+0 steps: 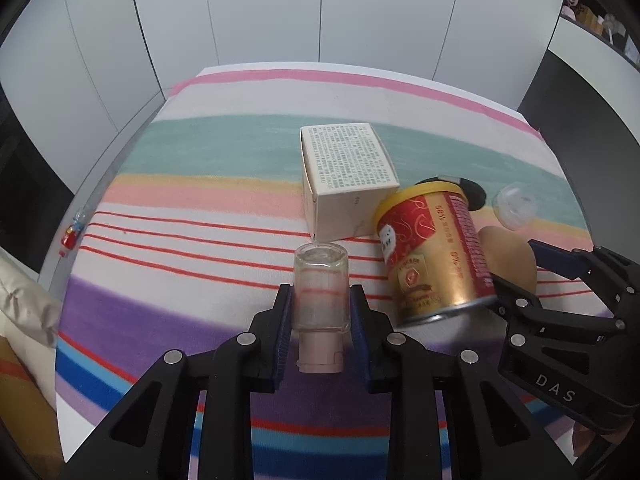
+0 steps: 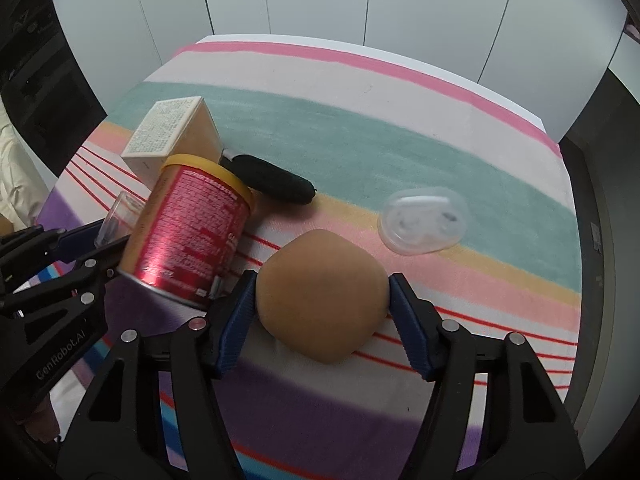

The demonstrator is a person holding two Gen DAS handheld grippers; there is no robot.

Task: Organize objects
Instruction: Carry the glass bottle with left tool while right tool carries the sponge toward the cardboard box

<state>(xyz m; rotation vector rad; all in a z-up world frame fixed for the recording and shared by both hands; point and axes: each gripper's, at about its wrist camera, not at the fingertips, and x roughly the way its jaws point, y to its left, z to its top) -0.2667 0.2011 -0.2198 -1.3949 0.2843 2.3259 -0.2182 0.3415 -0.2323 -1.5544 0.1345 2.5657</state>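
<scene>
I see left gripper (image 1: pixel 320 312) clamped narrow on glass vial (image 1: pixel 321 290); right gripper (image 2: pixel 322 304) pinching tan bun (image 2: pixel 322 296), jaws mid-width.

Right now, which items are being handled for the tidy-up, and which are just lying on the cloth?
In hand:
- glass bottle, in left gripper
- tan bun-shaped object, in right gripper

Lying about:
- red-gold can, on its side
- white box
- black oblong item
- clear plastic case

On the counter (image 1: pixel 240 148), the box (image 1: pixel 348 184) sits behind the bottle (image 1: pixel 320 292). The can (image 1: pixel 436 256) lies right of both, touching the box. The round lump (image 2: pixel 322 296) lies right of the can, the lid (image 2: pixel 422 220) beyond it.
</scene>
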